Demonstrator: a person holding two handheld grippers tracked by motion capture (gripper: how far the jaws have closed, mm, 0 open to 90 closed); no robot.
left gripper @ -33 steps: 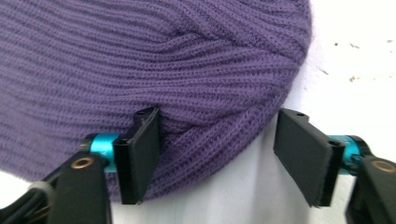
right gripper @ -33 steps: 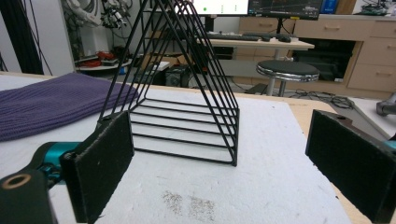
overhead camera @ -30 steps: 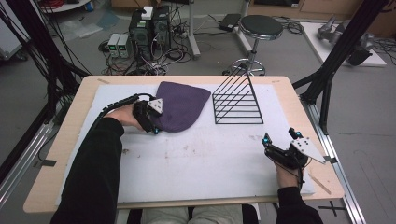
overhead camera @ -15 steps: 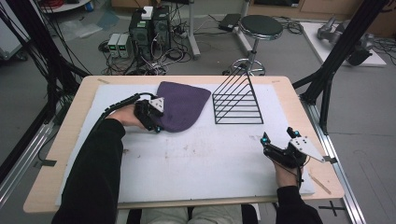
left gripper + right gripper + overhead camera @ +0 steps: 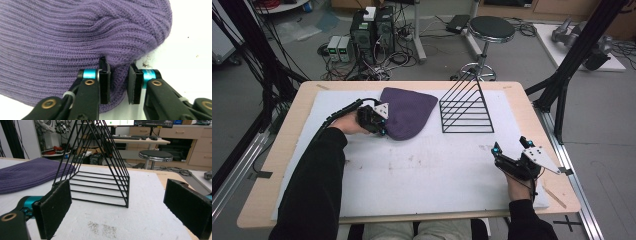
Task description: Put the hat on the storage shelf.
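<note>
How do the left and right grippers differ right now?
The left gripper has just been closing and pinches a fold at the edge of the purple knit hat; the right gripper stands wide open with nothing between its jaws. The left sits at the hat's rim, the right faces the black wire rack from a distance. Both have black padded jaws with teal fittings.

text: none legible | labels: none | numbers: none | signs: none
</note>
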